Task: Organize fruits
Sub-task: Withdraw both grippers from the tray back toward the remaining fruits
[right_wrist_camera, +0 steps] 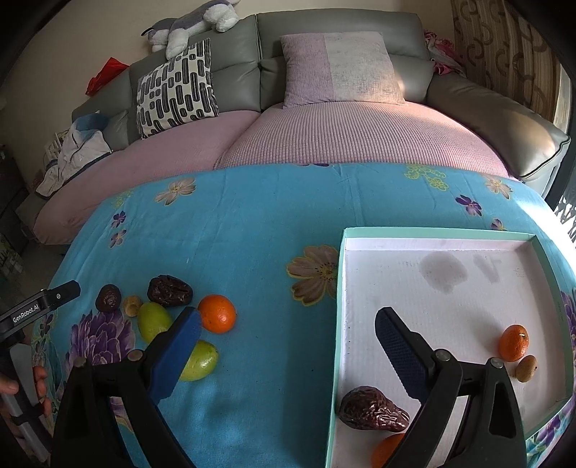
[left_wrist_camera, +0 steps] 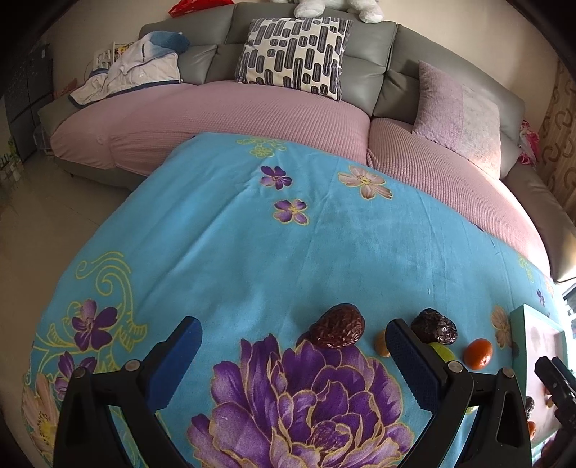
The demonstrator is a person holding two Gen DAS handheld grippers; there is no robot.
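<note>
On the blue flowered cloth lie loose fruits: a red-brown date (left_wrist_camera: 338, 331), a darker date (left_wrist_camera: 433, 325), a small tan fruit (left_wrist_camera: 382, 343), a green fruit (left_wrist_camera: 442, 351) and an orange (left_wrist_camera: 478, 353). My left gripper (left_wrist_camera: 291, 345) is open, and the red-brown date sits just beyond its fingertips. My right gripper (right_wrist_camera: 288, 324) is open and holds nothing; it straddles the left rim of the white tray (right_wrist_camera: 450, 234). The tray holds a date (right_wrist_camera: 372, 408), an orange (right_wrist_camera: 513, 342), a small tan fruit (right_wrist_camera: 526, 367) and another orange (right_wrist_camera: 388, 450). A second green fruit (right_wrist_camera: 201, 360) lies partly behind my right gripper's left finger.
A grey sofa (right_wrist_camera: 338, 25) with pink seat covers runs along the far edge of the table, with cushions on it. A person's hand (right_wrist_camera: 39, 381) holds the left gripper's handle at the lower left of the right wrist view. Bare cloth stretches beyond the fruits.
</note>
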